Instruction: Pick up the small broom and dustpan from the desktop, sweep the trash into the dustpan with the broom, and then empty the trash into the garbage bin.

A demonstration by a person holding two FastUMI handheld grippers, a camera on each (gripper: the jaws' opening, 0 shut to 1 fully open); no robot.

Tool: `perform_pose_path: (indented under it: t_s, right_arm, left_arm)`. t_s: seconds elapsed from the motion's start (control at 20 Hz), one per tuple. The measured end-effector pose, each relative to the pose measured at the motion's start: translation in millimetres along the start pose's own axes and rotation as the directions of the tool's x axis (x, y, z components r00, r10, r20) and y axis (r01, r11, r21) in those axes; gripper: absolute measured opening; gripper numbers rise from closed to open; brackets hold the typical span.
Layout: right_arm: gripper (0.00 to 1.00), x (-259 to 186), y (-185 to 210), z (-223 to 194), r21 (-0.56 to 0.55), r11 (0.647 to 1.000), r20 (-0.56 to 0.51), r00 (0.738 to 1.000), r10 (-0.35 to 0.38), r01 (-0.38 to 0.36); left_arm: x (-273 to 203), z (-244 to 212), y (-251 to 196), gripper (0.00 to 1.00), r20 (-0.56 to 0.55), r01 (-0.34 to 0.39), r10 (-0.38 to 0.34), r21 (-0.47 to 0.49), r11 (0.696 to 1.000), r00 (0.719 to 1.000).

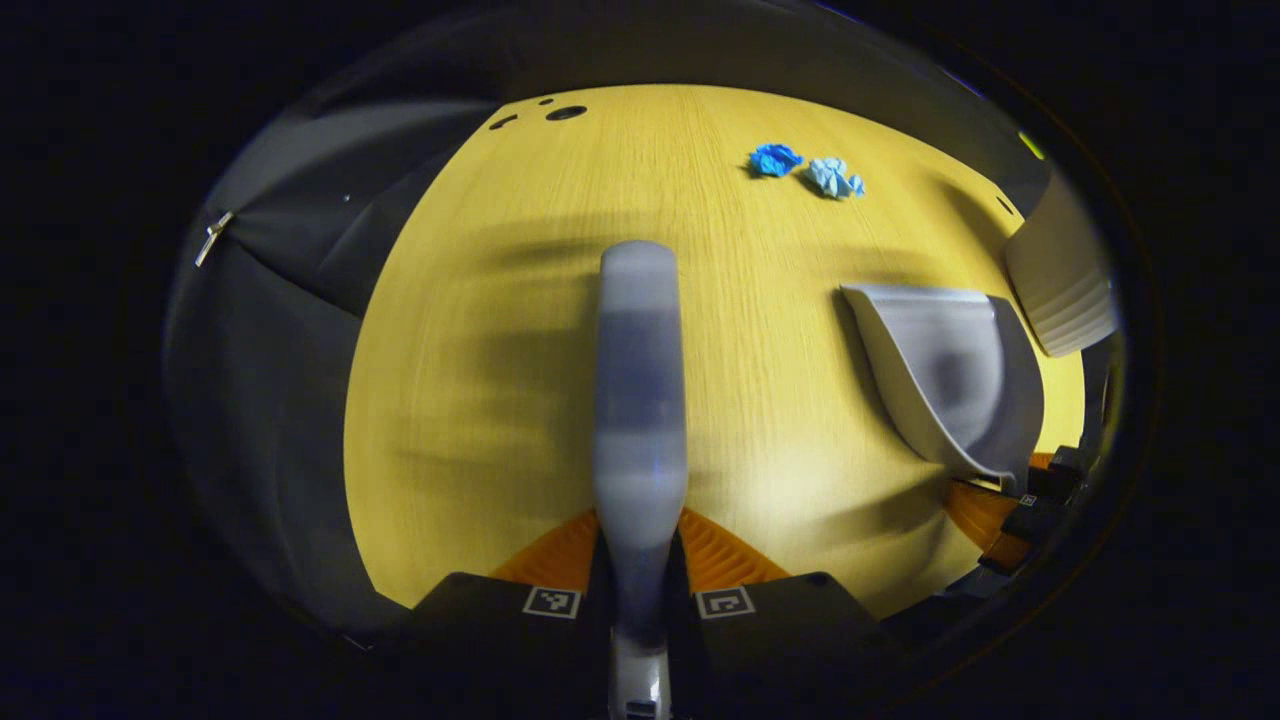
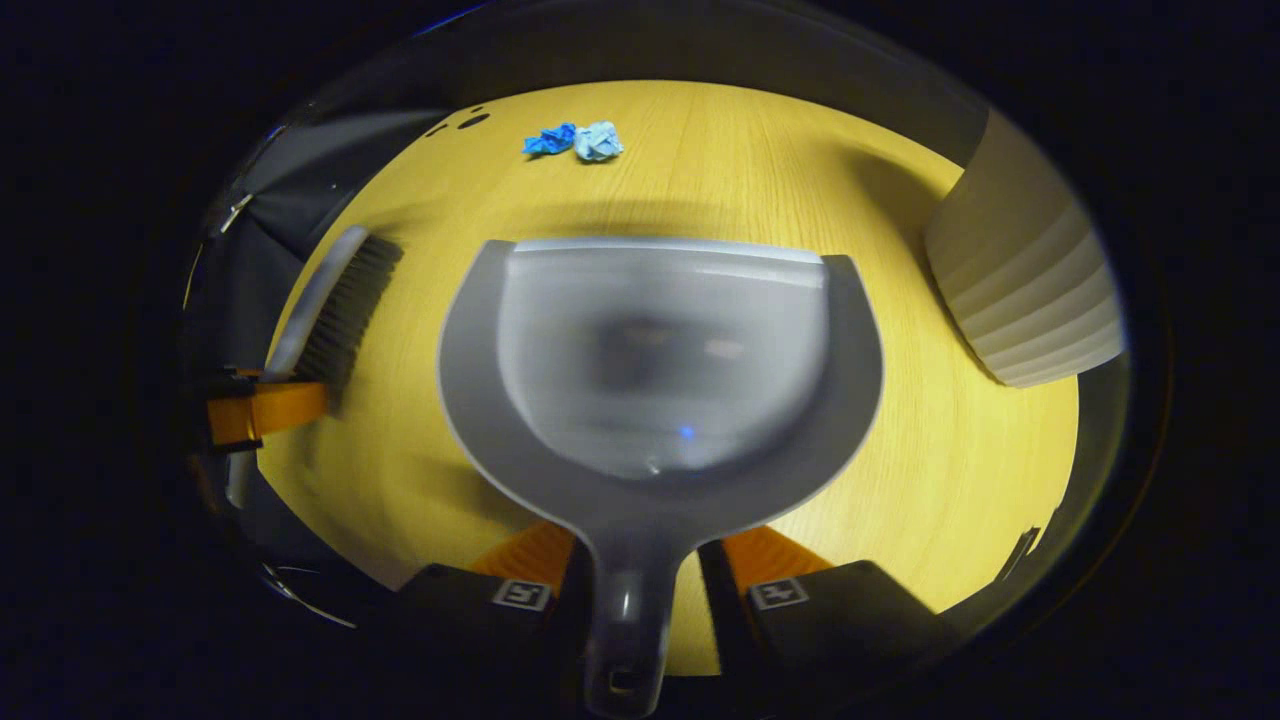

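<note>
My left gripper (image 1: 640, 565) is shut on the grey broom (image 1: 640, 390), whose back runs straight ahead over the wooden desktop (image 1: 480, 350). In the right gripper view the broom (image 2: 335, 300) shows its dark bristles at the left, held by orange fingers (image 2: 265, 412). My right gripper (image 2: 648, 575) is shut on the handle of the grey dustpan (image 2: 660, 360), its mouth facing away toward the trash. The dustpan (image 1: 950, 375) also appears to the right of the broom. Two crumpled paper balls, dark blue (image 1: 775, 159) and light blue (image 1: 834, 178), lie far ahead, side by side (image 2: 575, 141).
A white ribbed garbage bin (image 2: 1030, 290) stands at the right of the desktop, also seen at the right edge (image 1: 1065, 280). Dark holes (image 1: 565, 113) sit near the far desk edge. Dark cloth hangs beyond the left edge.
</note>
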State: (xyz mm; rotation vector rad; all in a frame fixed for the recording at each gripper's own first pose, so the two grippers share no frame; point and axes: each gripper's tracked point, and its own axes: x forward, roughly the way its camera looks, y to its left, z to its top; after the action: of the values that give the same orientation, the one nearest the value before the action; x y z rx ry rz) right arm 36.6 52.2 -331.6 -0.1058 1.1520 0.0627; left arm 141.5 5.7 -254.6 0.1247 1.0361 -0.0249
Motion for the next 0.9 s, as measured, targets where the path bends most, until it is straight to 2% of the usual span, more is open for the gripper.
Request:
perform_pose_path:
  t_s: [0.05,0.3,0.45,0.5,0.7,0.75,0.9]
  right_arm:
    - [0.4,5.0,0.4,0.5,0.002,1.0,-0.024,1.0,0.009,-0.009]
    - [0.37,-3.2,-13.5,-6.4,-0.108,0.993,-0.058,0.997,0.043,-0.049]
    - [0.37,-8.4,-31.6,-10.0,-0.221,0.972,-0.101,0.993,0.058,-0.079]
    - [0.37,-11.0,-40.4,-9.5,-0.257,0.963,-0.115,0.992,0.054,-0.082]
    - [0.37,-20.2,-62.8,-3.6,-0.311,0.946,-0.139,0.989,0.05,-0.092]
    - [0.37,-20.7,-65.0,1.3,-0.322,0.943,-0.136,0.99,0.047,-0.089]
    - [0.36,-23.4,-77.4,9.2,-0.376,0.923,-0.118,0.992,0.035,-0.078]
  left_arm:
    - [1.7,9.1,2.8,0.26,0.004,-0.001,0.001,0.003,1.0,1.0]
    - [10.3,62.1,21.4,0.28,0.029,-0.019,0.016,0.09,0.996,0.999]
    - [24.4,97.2,20.2,0.29,0.033,-0.004,0.0,0.128,0.992,0.999]
    - [29.8,109.7,20.9,0.26,0.036,-0.009,0.004,0.156,0.988,0.999]
    - [53.1,159.8,8.2,0.29,0.049,-0.027,0.013,0.302,0.953,0.999]
    - [57.9,172.5,5.8,0.28,0.061,-0.039,0.02,0.336,0.941,0.998]
    - [67.4,201.7,-3.7,0.28,0.076,-0.078,0.048,0.462,0.884,0.996]
